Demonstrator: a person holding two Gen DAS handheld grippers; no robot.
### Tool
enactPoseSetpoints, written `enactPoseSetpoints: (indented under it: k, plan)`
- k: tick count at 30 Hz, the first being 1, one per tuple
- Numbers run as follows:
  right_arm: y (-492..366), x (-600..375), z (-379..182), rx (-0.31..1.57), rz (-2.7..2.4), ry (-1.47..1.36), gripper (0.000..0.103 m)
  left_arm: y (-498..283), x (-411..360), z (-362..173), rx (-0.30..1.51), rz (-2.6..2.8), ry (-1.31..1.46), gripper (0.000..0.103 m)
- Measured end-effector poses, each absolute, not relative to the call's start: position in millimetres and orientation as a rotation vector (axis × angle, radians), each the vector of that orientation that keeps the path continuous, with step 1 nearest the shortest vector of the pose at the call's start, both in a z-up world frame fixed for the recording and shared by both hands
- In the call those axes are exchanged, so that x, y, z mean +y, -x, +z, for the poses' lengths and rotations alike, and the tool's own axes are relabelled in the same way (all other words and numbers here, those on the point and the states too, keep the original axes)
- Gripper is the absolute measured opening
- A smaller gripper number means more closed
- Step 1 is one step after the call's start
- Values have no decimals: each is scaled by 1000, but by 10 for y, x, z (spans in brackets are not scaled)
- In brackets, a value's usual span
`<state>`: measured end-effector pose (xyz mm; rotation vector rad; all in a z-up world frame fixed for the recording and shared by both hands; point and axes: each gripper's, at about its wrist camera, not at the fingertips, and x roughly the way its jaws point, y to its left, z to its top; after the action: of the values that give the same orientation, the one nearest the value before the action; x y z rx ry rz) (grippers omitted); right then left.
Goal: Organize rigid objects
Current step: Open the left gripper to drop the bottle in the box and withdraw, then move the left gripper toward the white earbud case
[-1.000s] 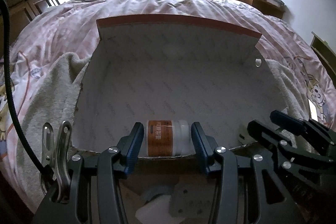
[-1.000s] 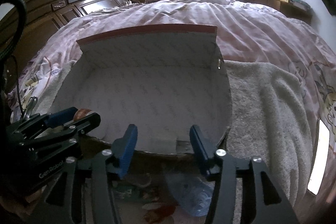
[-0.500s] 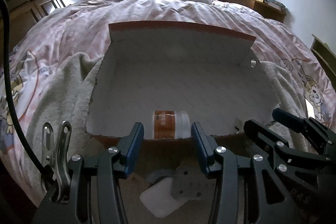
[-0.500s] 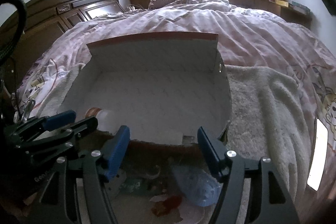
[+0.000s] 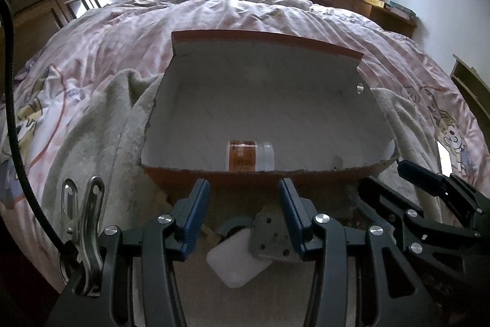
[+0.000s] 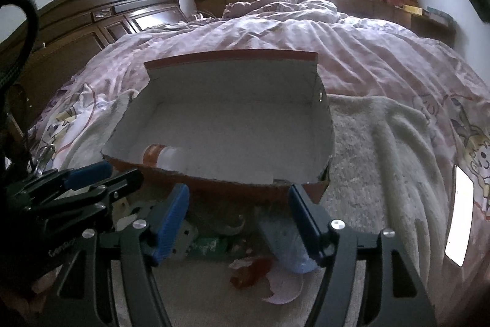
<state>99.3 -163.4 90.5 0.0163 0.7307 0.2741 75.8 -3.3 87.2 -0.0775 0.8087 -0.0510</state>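
Note:
An open cardboard box (image 5: 266, 170) with a white inside and red-brown outside sits on a beige towel on the bed; it also shows in the right wrist view (image 6: 214, 183). A white bottle with an orange label (image 5: 249, 156) lies on its side inside, near the front wall, seen too in the right wrist view (image 6: 162, 157). My left gripper (image 5: 244, 201) is open and empty, in front of the box. My right gripper (image 6: 239, 212) is open and empty, beside it. Below lie a white block (image 5: 235, 262), a grey perforated piece (image 5: 272, 238), a pale blue bottle (image 6: 288, 247) and a red-and-white piece (image 6: 254, 271).
The beige towel (image 6: 376, 161) spreads right of the box over a pink patterned quilt (image 5: 245, 14). A dark wooden headboard (image 6: 76, 20) stands at the left. A window with pink curtains is at the back. A green-labelled item (image 6: 211, 244) lies among the loose pieces.
Both grippers have drawn back from the box and risen. The bottle, between the left fingers a second ago, now lies free inside the box. The right jaws have opened wider.

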Motion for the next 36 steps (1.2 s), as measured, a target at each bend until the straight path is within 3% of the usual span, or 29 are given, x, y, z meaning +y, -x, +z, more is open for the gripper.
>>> enactPoseSetpoints:
  k: [36]
  plan:
    - [-358, -1830, 454, 808, 270, 42, 72, -192, 129, 400, 907, -44, 74, 48]
